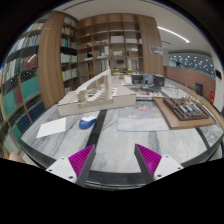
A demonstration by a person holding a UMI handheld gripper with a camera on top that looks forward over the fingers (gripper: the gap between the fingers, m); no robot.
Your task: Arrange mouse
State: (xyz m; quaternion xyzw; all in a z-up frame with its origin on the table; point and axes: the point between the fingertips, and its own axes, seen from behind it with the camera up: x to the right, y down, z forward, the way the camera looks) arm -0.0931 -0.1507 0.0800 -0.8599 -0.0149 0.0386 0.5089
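Note:
A small blue and white mouse (88, 121) lies on the grey marbled table (125, 135), beyond my fingers and to the left of them, next to a white sheet of paper (52, 128). My gripper (112, 158) is open and empty, held above the table's near part. Its magenta pads (78, 160) stand wide apart with only bare table between them.
A long white architectural model (95, 97) stands behind the mouse. A wooden tray with a model (185, 108) sits at the right. Tall bookshelves (40, 60) line the left and back of the room. The table's metal edge (110, 180) runs just under my fingers.

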